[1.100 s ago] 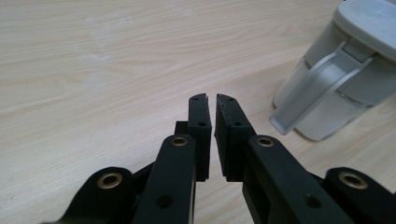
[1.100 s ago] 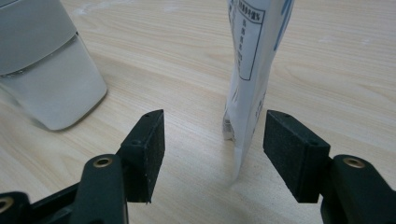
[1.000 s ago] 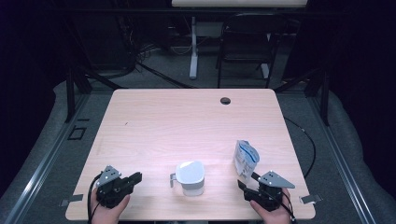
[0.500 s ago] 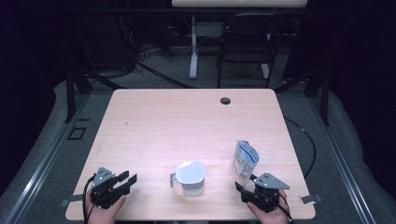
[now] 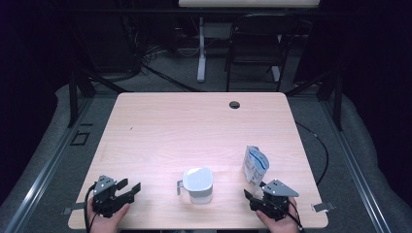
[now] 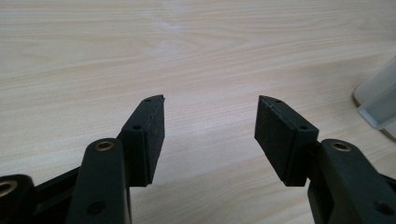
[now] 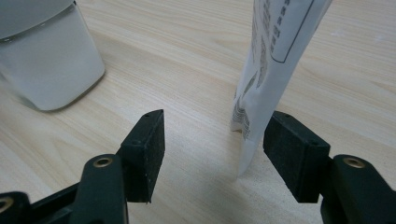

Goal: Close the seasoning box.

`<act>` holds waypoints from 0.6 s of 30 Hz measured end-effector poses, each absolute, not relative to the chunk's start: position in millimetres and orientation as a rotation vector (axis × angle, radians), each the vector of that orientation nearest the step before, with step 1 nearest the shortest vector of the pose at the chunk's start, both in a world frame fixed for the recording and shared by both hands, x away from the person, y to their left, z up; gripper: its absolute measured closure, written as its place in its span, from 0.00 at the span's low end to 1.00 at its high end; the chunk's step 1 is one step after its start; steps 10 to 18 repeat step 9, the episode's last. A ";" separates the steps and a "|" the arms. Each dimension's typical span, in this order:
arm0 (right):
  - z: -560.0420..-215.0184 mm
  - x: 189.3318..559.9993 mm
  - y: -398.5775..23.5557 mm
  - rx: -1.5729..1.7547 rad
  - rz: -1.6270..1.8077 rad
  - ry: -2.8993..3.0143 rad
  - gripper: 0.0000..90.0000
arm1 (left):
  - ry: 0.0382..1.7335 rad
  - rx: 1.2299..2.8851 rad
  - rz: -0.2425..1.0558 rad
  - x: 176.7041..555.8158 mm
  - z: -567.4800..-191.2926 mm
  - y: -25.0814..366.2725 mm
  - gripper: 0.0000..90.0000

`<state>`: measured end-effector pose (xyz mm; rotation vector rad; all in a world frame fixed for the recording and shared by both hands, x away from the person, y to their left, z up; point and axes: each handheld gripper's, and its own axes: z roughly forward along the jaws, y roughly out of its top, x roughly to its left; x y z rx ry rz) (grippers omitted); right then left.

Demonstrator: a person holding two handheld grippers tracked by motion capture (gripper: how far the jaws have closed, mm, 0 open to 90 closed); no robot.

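Bench [image 5: 160, 126]: pale wood-grain top, rounded corners, one dark cable hole [image 5: 234, 104] near the far edge. On it, near my edge: a translucent white lidded jug [image 5: 197, 185] (small handle toward my left), upright. Just to its right, apart from it, a white printed pouch [image 5: 255, 165] stands upright.

On the table [image 5: 160, 126] there is one white lidded jug [image 5: 198, 184] and one standing pouch [image 5: 255, 165]. Two grippers, one left gripper [image 5: 127, 188] and one right gripper [image 5: 252, 196].
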<state>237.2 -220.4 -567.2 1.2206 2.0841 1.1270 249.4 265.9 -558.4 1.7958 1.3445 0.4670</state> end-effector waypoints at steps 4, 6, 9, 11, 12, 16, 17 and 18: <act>-568.0 237.7 -220.9 1.229 1.130 2.083 0.43 | 1.357 1.790 0.476 249.6 -558.1 267.0 0.45; -568.6 238.5 -221.0 1.228 1.134 2.084 0.43 | 1.365 1.785 0.477 250.4 -558.4 267.5 0.43; -567.7 237.6 -221.2 1.222 1.132 2.084 0.43 | 1.375 1.770 0.470 251.6 -558.2 268.7 0.42; -567.7 237.6 -221.2 1.222 1.132 2.084 0.43 | 1.375 1.770 0.470 251.6 -558.2 268.7 0.42; -567.7 237.6 -221.2 1.222 1.132 2.084 0.43 | 1.375 1.770 0.470 251.6 -558.2 268.7 0.42; -567.7 237.6 -221.2 1.222 1.132 2.084 0.43 | 1.375 1.770 0.470 251.6 -558.2 268.7 0.42; -567.7 237.6 -221.2 1.222 1.132 2.084 0.43 | 1.375 1.770 0.470 251.6 -558.2 268.7 0.42; -567.7 237.6 -221.2 1.222 1.132 2.084 0.43 | 1.375 1.770 0.470 251.6 -558.2 268.7 0.42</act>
